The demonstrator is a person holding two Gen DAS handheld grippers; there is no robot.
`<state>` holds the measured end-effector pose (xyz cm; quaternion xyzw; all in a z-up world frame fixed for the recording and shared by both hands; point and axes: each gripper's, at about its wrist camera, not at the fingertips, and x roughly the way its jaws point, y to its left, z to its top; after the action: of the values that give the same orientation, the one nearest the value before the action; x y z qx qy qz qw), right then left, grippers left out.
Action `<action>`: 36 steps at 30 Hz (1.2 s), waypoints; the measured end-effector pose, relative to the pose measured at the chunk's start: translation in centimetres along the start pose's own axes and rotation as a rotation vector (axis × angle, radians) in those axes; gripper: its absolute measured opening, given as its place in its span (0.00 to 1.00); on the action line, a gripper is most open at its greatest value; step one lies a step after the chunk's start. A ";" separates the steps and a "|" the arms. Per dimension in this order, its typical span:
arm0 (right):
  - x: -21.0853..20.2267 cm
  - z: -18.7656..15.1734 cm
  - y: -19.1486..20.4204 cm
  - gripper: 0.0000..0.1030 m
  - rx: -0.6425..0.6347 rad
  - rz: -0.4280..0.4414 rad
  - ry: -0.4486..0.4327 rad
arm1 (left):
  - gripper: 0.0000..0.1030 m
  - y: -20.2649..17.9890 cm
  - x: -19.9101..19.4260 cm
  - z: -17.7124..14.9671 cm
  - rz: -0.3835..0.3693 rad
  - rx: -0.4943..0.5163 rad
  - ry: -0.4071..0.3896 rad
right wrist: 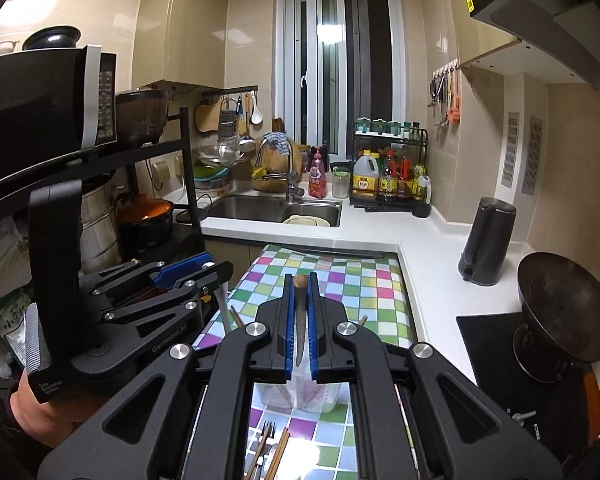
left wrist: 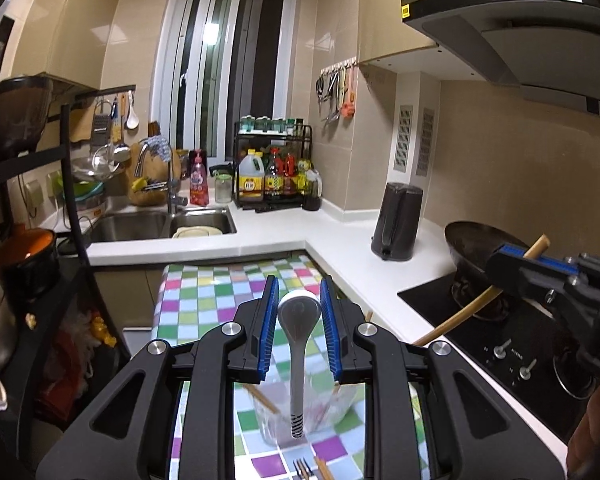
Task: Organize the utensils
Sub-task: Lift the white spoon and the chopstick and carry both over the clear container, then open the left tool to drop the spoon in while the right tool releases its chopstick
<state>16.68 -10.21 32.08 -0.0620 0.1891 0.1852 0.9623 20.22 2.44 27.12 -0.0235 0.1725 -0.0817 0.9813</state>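
- Clearly printed on the left gripper's (right wrist: 188,270) body is "Data Acquisition System".
- Its jaws, narrowly parted, clamp a grey spoon (left wrist: 299,332) by the bowl, handle hanging over the clear container (left wrist: 300,408).
- Jaws of the right gripper (right wrist: 300,320) are pressed nearly together on a wooden-handled knife (right wrist: 299,328).
- Below, the container stands on the checkered surface (right wrist: 364,292), chopsticks (left wrist: 265,399) leaning inside; a fork (right wrist: 265,438) lies nearby.

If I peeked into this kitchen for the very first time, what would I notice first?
Probably the two black grippers with blue pads up front: the left gripper holds a grey-and-white spoon, and the right gripper is shut on a wooden utensil. Under them lies the bright checkered tablecloth with a clear container on it, and a dark wok sits on the stove at the right.
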 end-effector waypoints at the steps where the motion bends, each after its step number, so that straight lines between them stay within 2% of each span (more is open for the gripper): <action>1: 0.4 0.1 0.0 0.05 0.001 -0.004 0.001 | 0.21 -0.1 0.6 0.3 0.002 0.000 -0.008; 5: 2.5 -0.2 -0.3 0.05 -0.001 -0.024 0.022 | 0.21 -0.1 3.0 0.3 0.000 -0.012 -0.004; 15: 7.8 -3.3 -1.7 0.05 0.032 -0.045 0.114 | 0.21 0.5 8.6 -3.6 0.014 -0.022 0.079; 24: 12.0 -5.4 -1.8 0.05 0.044 -0.041 0.214 | 0.21 1.7 11.0 -6.4 0.029 -0.046 0.173; 36: 14.4 -7.1 -1.5 0.06 0.054 -0.069 0.297 | 0.21 2.0 12.5 -7.8 0.051 -0.070 0.237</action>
<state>27.22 -8.18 20.01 -0.0693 0.3322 0.1356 0.9309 29.40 2.15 15.44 -0.0436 0.2903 -0.0530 0.9545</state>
